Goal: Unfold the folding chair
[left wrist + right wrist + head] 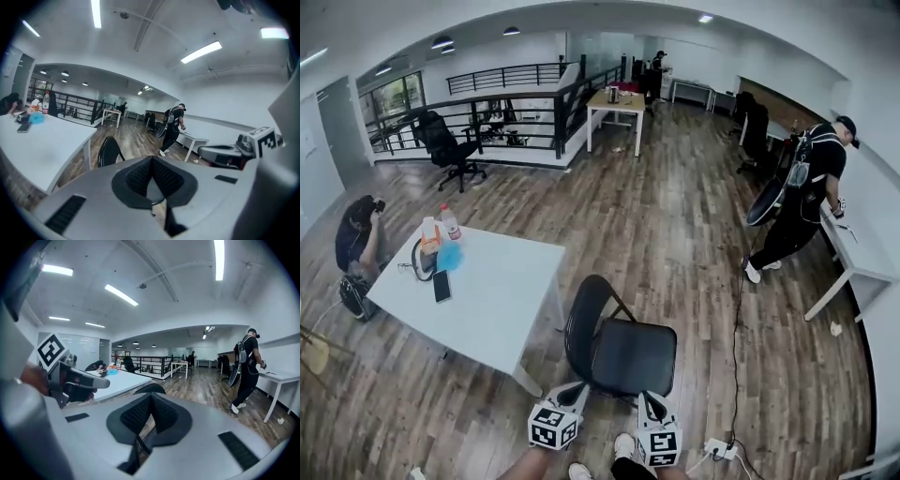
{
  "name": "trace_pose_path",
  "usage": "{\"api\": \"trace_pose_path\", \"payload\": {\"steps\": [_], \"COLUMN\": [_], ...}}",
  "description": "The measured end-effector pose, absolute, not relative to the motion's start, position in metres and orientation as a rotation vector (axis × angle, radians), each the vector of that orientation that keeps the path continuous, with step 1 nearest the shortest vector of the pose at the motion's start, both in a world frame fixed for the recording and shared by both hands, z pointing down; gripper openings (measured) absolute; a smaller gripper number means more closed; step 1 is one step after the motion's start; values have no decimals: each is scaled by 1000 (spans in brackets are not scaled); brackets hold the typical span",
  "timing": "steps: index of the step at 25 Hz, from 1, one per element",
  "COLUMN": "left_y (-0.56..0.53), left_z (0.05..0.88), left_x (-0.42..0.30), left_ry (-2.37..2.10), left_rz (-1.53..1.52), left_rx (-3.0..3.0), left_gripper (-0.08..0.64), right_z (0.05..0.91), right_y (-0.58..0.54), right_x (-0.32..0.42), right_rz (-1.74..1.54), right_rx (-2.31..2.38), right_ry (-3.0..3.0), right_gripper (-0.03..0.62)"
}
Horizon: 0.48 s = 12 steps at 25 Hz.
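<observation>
The black folding chair (619,349) stands unfolded on the wood floor just in front of me, its seat level and its curved backrest on the side next to the white table. My left gripper (570,394) hovers at the seat's near left corner and my right gripper (651,405) at its near right corner. Both are shut with nothing between the pads. In the left gripper view my left gripper (152,163) points over the chair, whose backrest (108,150) shows beyond it. In the right gripper view the backrest top (149,389) peeks above my right gripper (151,398).
A white table (502,300) with bottles, a phone and a blue item stands left of the chair. A person (358,236) crouches at its far end. Another person (802,195) stands by a white desk (862,267) on the right. A power strip (720,448) and cable lie near my feet.
</observation>
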<state>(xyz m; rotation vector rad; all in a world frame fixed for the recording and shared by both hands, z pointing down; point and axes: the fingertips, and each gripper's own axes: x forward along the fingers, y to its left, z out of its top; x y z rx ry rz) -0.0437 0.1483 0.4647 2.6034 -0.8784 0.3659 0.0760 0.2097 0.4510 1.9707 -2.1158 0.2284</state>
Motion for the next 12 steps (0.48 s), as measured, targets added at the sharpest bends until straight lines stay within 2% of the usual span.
{"api": "trace_pose_path", "payload": {"steps": [5,12], "left_y": [185,202], "left_z": [444,421], "left_x": [-55,-45], "left_ry": [-960,-1070], "left_rz": [346,369], "left_rx": [2651,2652], "left_gripper": [5,5], "right_z": [418,415], "right_y": [225,239], "right_x": [64,67], "right_rz": [136,154], "right_rx": [1956,1927], "right_ry": [-2165,-2253], "right_gripper": [14,14]}}
